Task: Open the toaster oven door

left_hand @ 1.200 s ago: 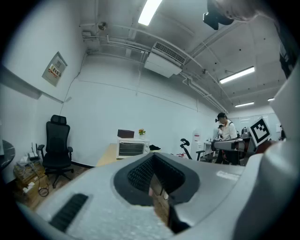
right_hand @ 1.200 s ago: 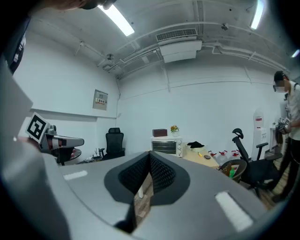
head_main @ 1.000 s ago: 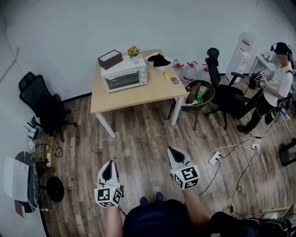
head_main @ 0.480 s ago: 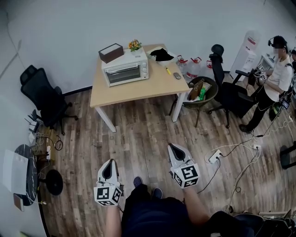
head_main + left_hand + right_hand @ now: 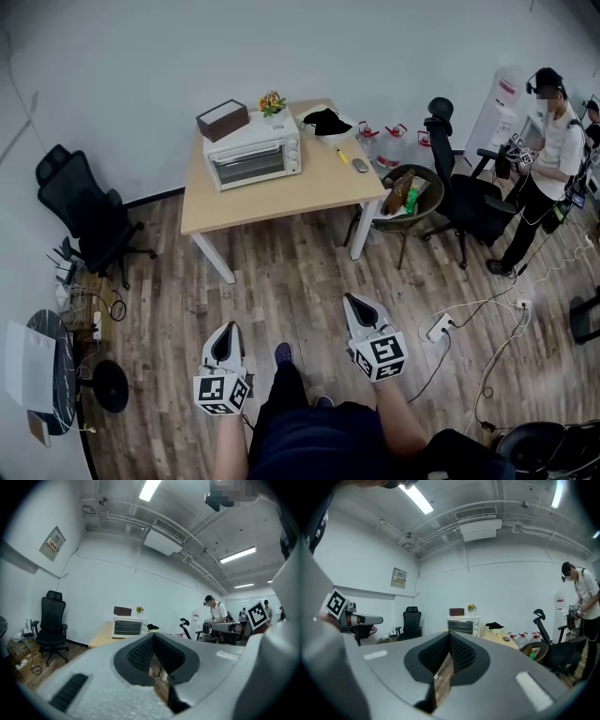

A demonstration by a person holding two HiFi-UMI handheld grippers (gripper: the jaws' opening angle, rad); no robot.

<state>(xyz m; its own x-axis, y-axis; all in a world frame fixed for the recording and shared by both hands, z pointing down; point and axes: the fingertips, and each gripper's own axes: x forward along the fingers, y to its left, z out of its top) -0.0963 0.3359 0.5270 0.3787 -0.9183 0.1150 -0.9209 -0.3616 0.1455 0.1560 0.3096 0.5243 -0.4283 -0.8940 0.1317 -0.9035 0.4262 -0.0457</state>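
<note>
The white toaster oven (image 5: pixel 251 152) stands at the back left of a light wooden table (image 5: pixel 281 192), its glass door closed. Both grippers hang low over the wood floor, well short of the table. My left gripper (image 5: pixel 224 331) is shut with nothing in it, and my right gripper (image 5: pixel 355 303) is shut and empty too. In the left gripper view the toaster oven (image 5: pixel 127 626) is small and distant beyond the left gripper (image 5: pixel 154 640). The right gripper view shows the toaster oven (image 5: pixel 462 625) far ahead of the right gripper (image 5: pixel 450 645).
A brown box (image 5: pixel 223 119) lies on the oven, flowers (image 5: pixel 271 102) and a black cloth (image 5: pixel 324 121) behind it. Black chairs (image 5: pixel 89 211) (image 5: pixel 459 187) flank the table. A round bin (image 5: pixel 405 194), water jugs (image 5: pixel 389 142), floor cables (image 5: pixel 441 326) and a standing person (image 5: pixel 551 155) are at the right.
The person holding the grippers has stepped, one foot now forward between them. Both grippers stay shut and low. The person at the right has shifted a little.
</note>
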